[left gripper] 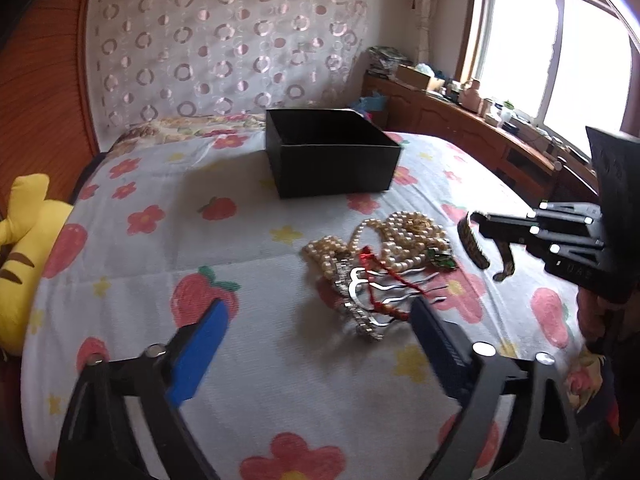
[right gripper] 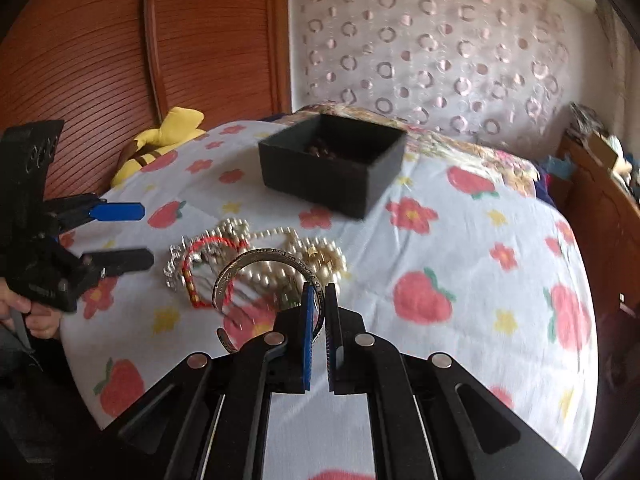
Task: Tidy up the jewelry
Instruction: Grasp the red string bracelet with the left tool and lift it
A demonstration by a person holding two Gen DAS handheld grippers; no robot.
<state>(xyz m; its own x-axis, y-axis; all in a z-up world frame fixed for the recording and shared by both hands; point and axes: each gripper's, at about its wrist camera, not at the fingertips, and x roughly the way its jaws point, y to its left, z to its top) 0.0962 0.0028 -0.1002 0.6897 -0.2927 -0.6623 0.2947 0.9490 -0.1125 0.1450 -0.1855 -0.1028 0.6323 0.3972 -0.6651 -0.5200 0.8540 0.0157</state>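
Note:
A heap of jewelry (left gripper: 384, 248) lies on the flowered bedspread: pearl strands, a red cord bracelet and a silver comb. It also shows in the right wrist view (right gripper: 256, 264). An open black box (left gripper: 332, 152) stands beyond it; in the right wrist view the box (right gripper: 332, 164) holds some dark beads. My right gripper (right gripper: 319, 292) is shut on a silver cuff bangle (right gripper: 248, 268) and holds it above the heap; it also shows in the left wrist view (left gripper: 476, 224), with the bangle (left gripper: 472, 246). My left gripper (left gripper: 320, 320) is open and empty, just short of the heap.
A yellow plush toy (left gripper: 24, 248) lies at the bed's left edge, against a wooden headboard (right gripper: 100, 60). A wooden cabinet with clutter (left gripper: 480, 120) runs along the right under a window. A curtain with a ring pattern (left gripper: 224, 40) hangs behind the bed.

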